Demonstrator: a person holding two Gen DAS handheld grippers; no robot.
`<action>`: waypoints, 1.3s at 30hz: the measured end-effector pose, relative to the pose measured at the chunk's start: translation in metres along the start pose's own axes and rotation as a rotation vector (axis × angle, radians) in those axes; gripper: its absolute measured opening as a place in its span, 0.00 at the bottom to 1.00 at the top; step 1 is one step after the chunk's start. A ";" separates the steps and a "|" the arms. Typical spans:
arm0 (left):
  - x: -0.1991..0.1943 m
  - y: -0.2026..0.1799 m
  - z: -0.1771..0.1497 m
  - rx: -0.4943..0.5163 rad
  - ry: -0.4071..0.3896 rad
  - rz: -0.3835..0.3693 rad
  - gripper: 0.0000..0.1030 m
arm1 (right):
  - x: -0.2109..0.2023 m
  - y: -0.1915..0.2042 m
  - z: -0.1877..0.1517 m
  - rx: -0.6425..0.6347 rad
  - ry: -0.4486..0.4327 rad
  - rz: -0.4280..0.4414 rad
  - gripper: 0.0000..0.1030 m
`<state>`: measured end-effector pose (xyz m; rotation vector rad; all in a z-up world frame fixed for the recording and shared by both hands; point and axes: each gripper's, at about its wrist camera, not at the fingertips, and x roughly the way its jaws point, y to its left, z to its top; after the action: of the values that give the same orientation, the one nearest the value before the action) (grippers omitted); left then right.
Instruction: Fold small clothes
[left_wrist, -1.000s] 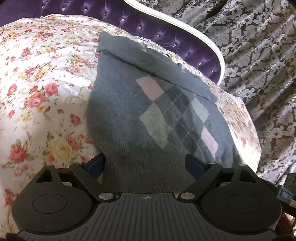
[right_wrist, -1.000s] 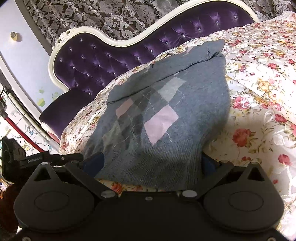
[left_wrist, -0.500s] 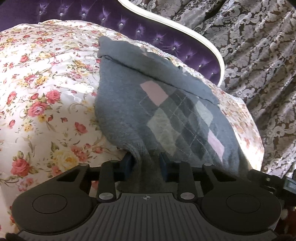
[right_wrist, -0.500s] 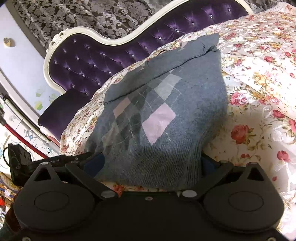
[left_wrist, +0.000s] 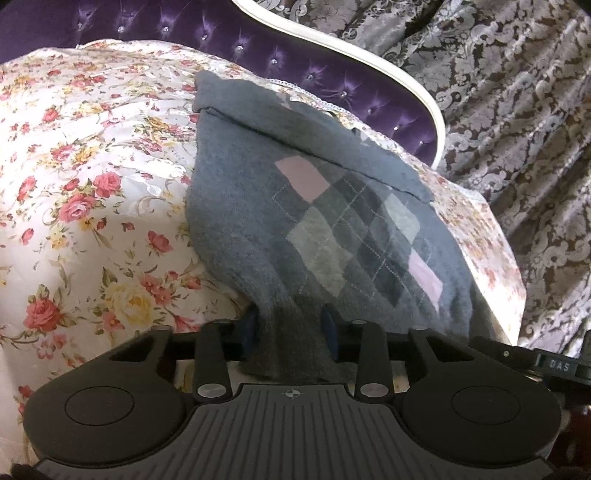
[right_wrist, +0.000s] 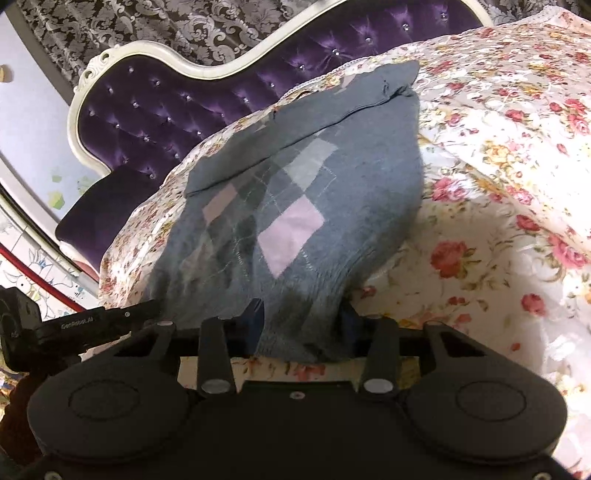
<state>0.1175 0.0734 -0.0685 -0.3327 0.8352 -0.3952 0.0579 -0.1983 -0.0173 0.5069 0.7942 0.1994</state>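
A bed with a flowered bedspread (left_wrist: 96, 229) fills most of both views, with a padded purple headboard (right_wrist: 177, 103) at its far end and patterned curtains (left_wrist: 517, 122) behind that. On the bedspread lies a small grey sweater (left_wrist: 295, 206) with a diamond pattern on its front; its far end is turned over into a flat band, and its near hem reaches right to the two grippers, probably so that both near corners can be lifted at once and carried over toward the far end for a fold. In the left wrist view the left gripper (left_wrist: 291, 328) sits at the near hem, on the left part of it, and its jaws are shut on a bunched tuck of the knit, which is squeezed narrow between the blue pads (left_wrist: 248, 330) and spills toward the camera. In the right wrist view the right gripper (right_wrist: 301, 325) is at the right part of the same hem; its jaws are closing, with a broader gather of the hem between them that looks already pressed at both sides. The sweater rests on the bedspread, nothing raised yet.
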 end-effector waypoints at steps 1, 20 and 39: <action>0.001 0.001 0.000 -0.008 0.011 -0.011 0.08 | 0.000 0.001 -0.001 -0.004 0.000 -0.006 0.42; -0.043 -0.024 0.100 0.031 -0.169 -0.188 0.08 | -0.041 0.015 0.085 -0.027 -0.209 0.142 0.13; 0.097 -0.002 0.248 0.029 -0.233 -0.130 0.08 | 0.082 -0.011 0.242 -0.066 -0.312 0.119 0.12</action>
<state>0.3665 0.0585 0.0253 -0.3990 0.5815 -0.4792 0.2892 -0.2660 0.0682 0.5083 0.4523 0.2494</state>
